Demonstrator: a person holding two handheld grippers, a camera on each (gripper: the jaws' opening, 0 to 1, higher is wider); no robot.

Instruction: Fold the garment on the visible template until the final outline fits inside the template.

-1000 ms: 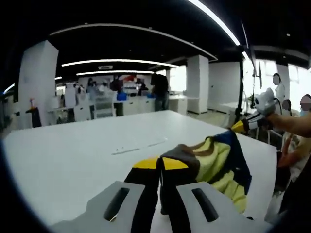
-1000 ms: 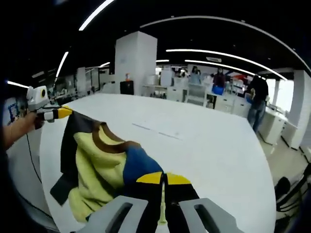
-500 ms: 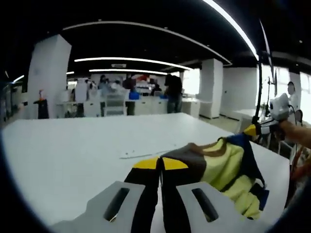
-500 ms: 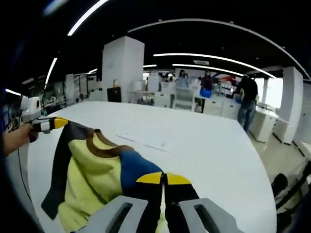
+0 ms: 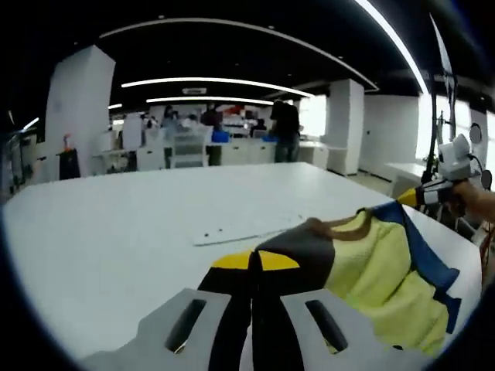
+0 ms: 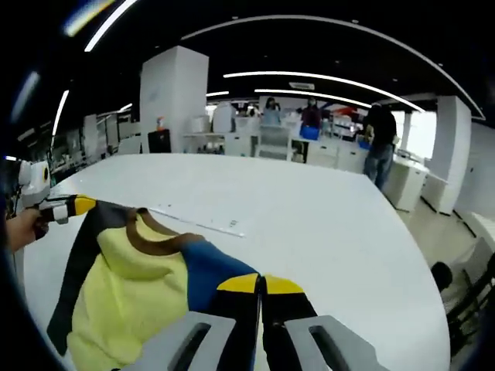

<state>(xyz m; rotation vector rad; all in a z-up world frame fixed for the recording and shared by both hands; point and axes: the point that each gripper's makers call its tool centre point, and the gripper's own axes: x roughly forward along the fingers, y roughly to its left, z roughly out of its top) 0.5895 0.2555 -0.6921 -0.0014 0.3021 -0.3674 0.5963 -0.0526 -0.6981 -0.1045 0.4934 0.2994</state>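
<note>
Both tongs (left point(image 5: 255, 261), right point(image 6: 261, 284)) grip the garment point(image 5: 379, 270) above the table point(image 5: 108, 232).

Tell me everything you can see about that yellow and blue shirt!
The shirt looks like soft knit, mostly pale yellow, with a brown neckband, blue on one shoulder and dark grey on the other. It is stretched out between two grippers above a white table: the right gripper pinches the blue shoulder, the left gripper pinches the grey one. The rest hangs loose, unfolded.

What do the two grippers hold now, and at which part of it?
Both hold the yellow, blue and dark grey knit garment: left gripper on its dark grey part, right gripper on its blue part.
</note>
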